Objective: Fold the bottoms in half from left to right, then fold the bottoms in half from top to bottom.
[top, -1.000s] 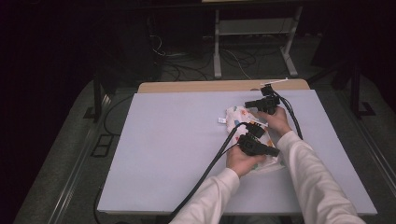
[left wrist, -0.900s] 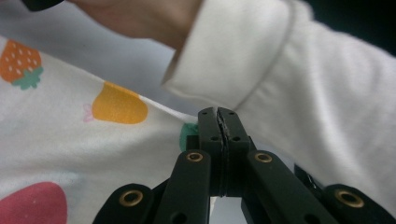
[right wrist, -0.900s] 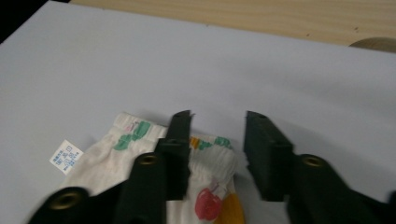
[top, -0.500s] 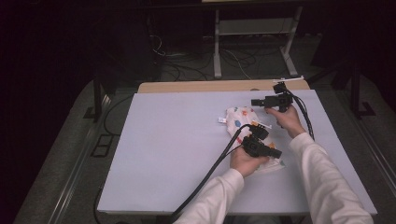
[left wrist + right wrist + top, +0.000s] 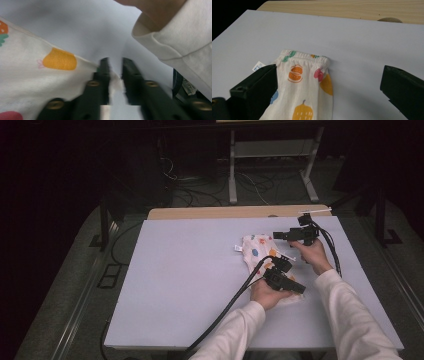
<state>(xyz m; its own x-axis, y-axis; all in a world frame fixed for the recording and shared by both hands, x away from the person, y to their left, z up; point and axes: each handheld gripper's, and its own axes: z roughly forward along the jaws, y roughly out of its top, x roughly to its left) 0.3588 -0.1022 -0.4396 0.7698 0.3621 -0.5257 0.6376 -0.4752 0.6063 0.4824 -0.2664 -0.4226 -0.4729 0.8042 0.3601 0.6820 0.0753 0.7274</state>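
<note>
On the worktop: printed garment lies flat, right of centre.
Left hand-held gripper: jaws just parting, hem corner between them; full release advised before lifting.
Right hand-held gripper: jaws wide apart, nothing held.

Cloth's near end hidden under left hand in high view. Left gripper view: cloth cut off at left & bottom edges, blurry; sleeve cut off right.
</note>
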